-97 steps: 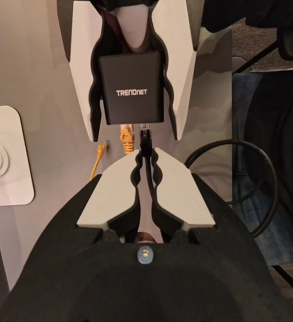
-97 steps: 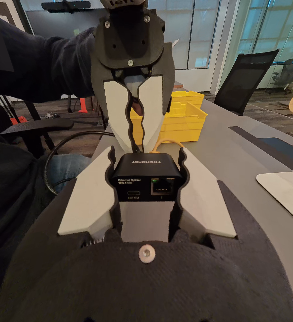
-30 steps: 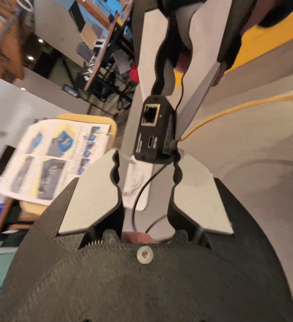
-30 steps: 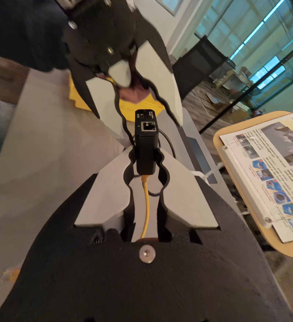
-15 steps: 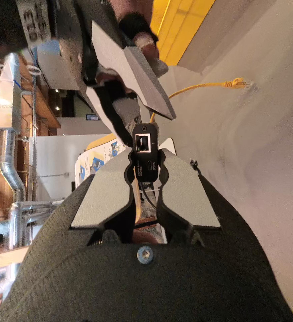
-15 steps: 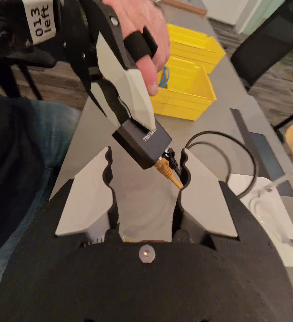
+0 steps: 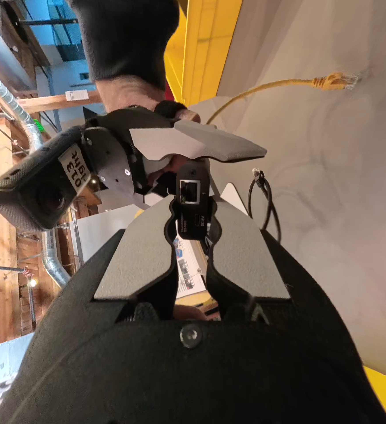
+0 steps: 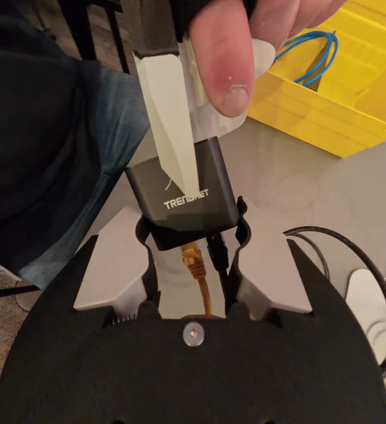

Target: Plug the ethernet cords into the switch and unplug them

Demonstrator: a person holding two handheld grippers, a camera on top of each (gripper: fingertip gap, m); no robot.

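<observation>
**Now both tools meet at the switch**

Right, left wrist view first. The left gripper [image 7: 192,203] is pinched tight on the small black rectangular switch [image 7: 190,220], one grey finger on each broad face, holding it off the grey tabletop [image 7: 325,229]. Its end with one empty port faces this camera. Just past it sits the right gripper [image 7: 215,174], one grey finger above the switch and one behind. Out on the tabletop, a loose yellow ethernet cord [image 7: 267,86] ends in a free plug, and a thin black ethernet cord [image 7: 267,202] ends in another, nearer the switch.

Over to the right wrist view! The switch [image 8: 187,206] hangs in mid-air over the tabletop [image 8: 302,172], a white finger [image 8: 173,137] of the left gripper pressed on its top face, a person's thumb [image 8: 224,68] behind. The yellow cord [image 8: 193,261] and black cord [image 8: 219,252] are both plugged into the near end. The right gripper [image 8: 190,211] brackets that end, fingers about a switch-width apart; whether they squeeze, I can't tell. Bright yellow plastic bins [image 8: 325,110] stand beyond.
</observation>
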